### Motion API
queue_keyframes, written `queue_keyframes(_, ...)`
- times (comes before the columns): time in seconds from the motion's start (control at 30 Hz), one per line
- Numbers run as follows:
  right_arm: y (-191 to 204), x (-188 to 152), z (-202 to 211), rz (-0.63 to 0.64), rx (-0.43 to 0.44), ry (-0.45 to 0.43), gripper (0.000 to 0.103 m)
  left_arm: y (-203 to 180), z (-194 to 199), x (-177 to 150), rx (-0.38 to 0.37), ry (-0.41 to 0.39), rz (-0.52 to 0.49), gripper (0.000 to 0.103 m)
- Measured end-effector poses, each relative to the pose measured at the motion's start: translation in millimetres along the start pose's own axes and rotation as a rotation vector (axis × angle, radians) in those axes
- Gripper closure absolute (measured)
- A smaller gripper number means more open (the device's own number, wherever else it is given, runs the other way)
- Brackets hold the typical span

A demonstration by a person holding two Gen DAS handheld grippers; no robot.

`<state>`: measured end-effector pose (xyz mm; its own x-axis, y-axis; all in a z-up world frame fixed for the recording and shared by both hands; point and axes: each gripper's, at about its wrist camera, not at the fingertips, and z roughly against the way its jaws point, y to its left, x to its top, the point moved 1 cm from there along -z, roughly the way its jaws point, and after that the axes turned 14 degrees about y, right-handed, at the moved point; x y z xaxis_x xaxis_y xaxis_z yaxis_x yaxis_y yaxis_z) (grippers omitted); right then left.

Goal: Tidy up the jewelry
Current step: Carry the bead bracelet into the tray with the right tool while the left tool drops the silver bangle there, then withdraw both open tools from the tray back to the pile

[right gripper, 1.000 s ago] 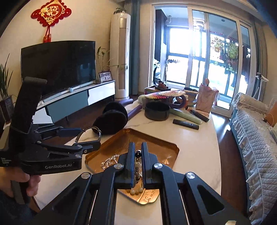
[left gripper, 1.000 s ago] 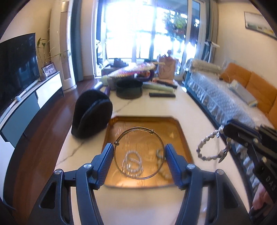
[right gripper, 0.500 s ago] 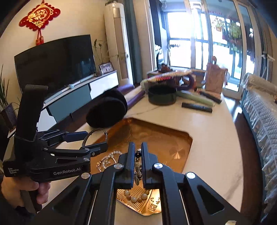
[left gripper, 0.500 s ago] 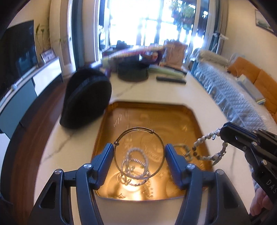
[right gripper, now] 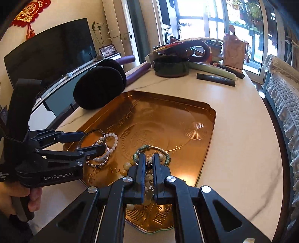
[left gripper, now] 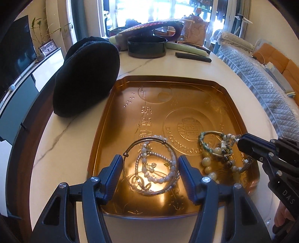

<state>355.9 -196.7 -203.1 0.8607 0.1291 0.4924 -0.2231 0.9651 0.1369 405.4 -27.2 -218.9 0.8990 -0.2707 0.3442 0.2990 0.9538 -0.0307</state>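
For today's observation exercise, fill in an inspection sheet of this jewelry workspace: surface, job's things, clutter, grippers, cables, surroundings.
Surface: pale marble table bearing a gold tray.
Job's things: wire bangle, beaded bracelet, more bracelets lying in the tray.
Clutter: black hat, dark round tin, remote.
Grippers: left gripper holds the bangle; right gripper shut on the beaded bracelet.
Cables: nothing seen.
Surroundings: television, sofa, bright window.

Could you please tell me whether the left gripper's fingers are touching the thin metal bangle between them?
Touching. In the left wrist view, both fingers press against opposite sides of the metal bangle, with no gap visible on either side.
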Motion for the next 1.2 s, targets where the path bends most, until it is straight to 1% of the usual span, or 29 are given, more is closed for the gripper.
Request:
queue_keyframes(0.1,-2.3,-1.8,1.5,-0.012,-0.007,0.007,0.096,-1.8,1.3,-3.6,0.014,0.006,-0.018,0.041)
queue_keyframes(0.17,-5.0,-1.4,4.8,-0.028,0.008,0.01,0.086,-7.1,1.9,-6.4,0.066,0.005,-0.046,0.04)
queue_keyframes(0.2,-6.6,-1.8,7.3,-0.035,0.026,0.013,0.072,-10.2,3.3,-7.8,0.086,-0.001,-0.065,0.033)
queue_keyframes(0.23,-6.6,-2.8,10.4,-0.034,0.035,0.009,0.059,-14.4,7.1,-10.7,0.101,-0.013,-0.09,0.022)
queue_keyframes(0.27,-6.7,-4.2,14.9,-0.034,0.031,-0.003,0.054,-17.2,11.6,-13.0,0.109,-0.029,-0.103,0.017)
queue_keyframes(0.3,-5.9,-7.0,21.8,-0.033,0.016,-0.02,0.047,-19.4,17.3,-15.4,0.117,-0.046,-0.111,0.01)
queue_keyframes(0.33,-5.1,-9.3,27.0,-0.029,0.009,-0.029,0.044,-21.8,24.2,-18.4,0.116,-0.063,-0.119,0.007)
queue_keyframes(0.43,-5.3,-18.5,47.1,-0.036,0.012,-0.053,0.043,-24.2,44.7,-28.4,0.063,-0.085,-0.141,0.004)
queue_keyframes(0.47,-7.0,-23.2,55.7,-0.048,0.018,-0.06,0.043,-24.1,52.7,-35.9,0.033,-0.082,-0.149,0.004)
queue_keyframes(0.57,-6.2,-38.4,76.3,-0.054,0.036,-0.083,0.043,-23.1,69.5,-56.1,-0.002,-0.073,-0.168,0.004)
queue_keyframes(0.6,-2.2,-48.4,84.0,-0.052,0.041,-0.093,0.043,-23.2,76.3,-64.3,-0.008,-0.077,-0.178,0.004)
queue_keyframes(0.67,8.3,-65.3,90.2,-0.029,0.071,-0.08,0.043,-23.4,87.8,-79.2,0.015,-0.091,-0.195,0.004)
queue_keyframes(0.77,25.8,-87.1,95.0,-0.012,0.166,-0.036,0.046,-19.4,96.2,-96.3,0.039,-0.091,-0.196,0.004)
queue_keyframes(0.8,33.0,-94.8,96.3,0.005,0.2,-0.017,0.05,-17.3,96.3,-99.1,0.041,-0.082,-0.191,0.004)
queue_keyframes(0.83,39.4,-99.8,96.0,0.024,0.213,-0.002,0.054,-13.8,95.8,-103.5,0.04,-0.067,-0.181,0.004)
queue_keyframes(0.9,52.4,-113.0,95.7,0.069,0.215,0.026,0.057,-6.8,95.7,-109.2,0.023,-0.048,-0.157,0.004)
queue_keyframes(1.0,73.5,-129.4,84.1,0.15,0.205,0.083,0.068,2.0,97.7,-112.1,-0.002,-0.041,-0.119,0.004)
queue_keyframes(1.03,78.5,-131.7,77.7,0.164,0.21,0.105,0.073,4.4,98.9,-112.3,-0.006,-0.044,-0.108,0.004)
queue_keyframes(1.1,86.6,-136.1,64.2,0.196,0.227,0.161,0.079,7.7,101.0,-113.0,-0.017,-0.047,-0.092,0.004)
queue_keyframes(1.17,90.1,-139.1,52.8,0.21,0.233,0.209,0.083,8.7,101.3,-113.5,-0.034,-0.041,-0.084,0.004)
queue_keyframes(1.2,90.2,-139.6,48.9,0.211,0.236,0.222,0.091,8.3,101.1,-114.1,-0.044,-0.037,-0.086,0.004)
